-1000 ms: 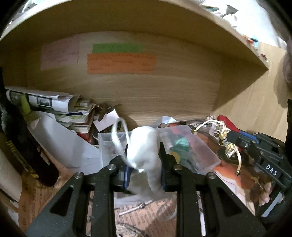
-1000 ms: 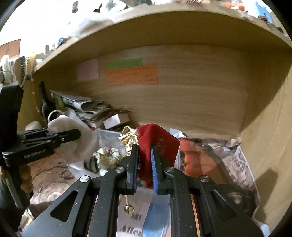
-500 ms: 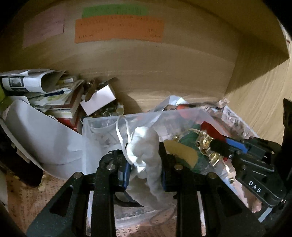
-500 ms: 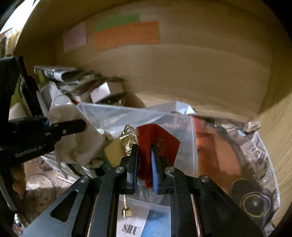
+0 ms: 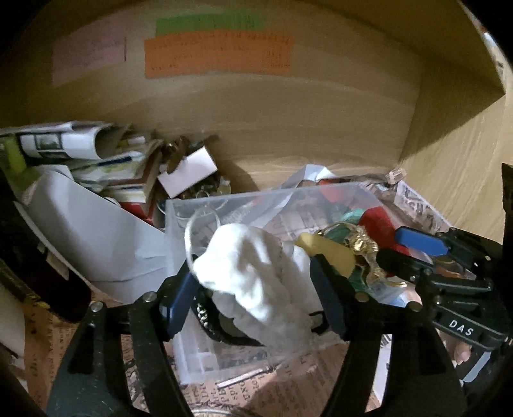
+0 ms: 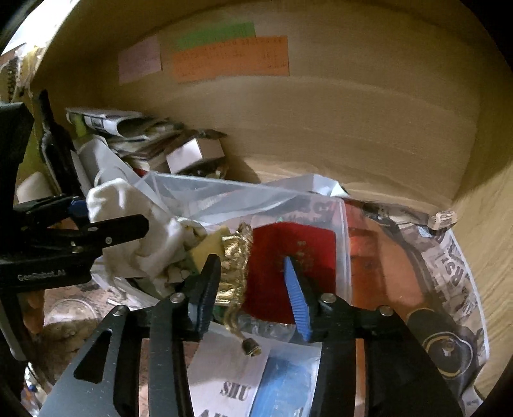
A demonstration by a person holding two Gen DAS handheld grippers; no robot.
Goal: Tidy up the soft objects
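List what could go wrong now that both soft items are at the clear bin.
1. The white cloth bulges between the left gripper's open fingers near the clear bin's front wall; it may snag and get dragged out.
2. The red pouch's gold cord dangles beside the open right gripper and may catch on it.

A light wooden back wall (image 5: 288, 128) is closing off the dim shelf compartment, and a wooden side wall (image 5: 465, 166) is meeting it at the right. An orange paper note (image 5: 218, 53), a green paper strip (image 5: 210, 22) and a pale pink paper note (image 5: 88, 56) are sticking on the back wall. Printed newspaper sheets (image 6: 449, 256) are covering the shelf floor. Warm light is falling on the right wall.
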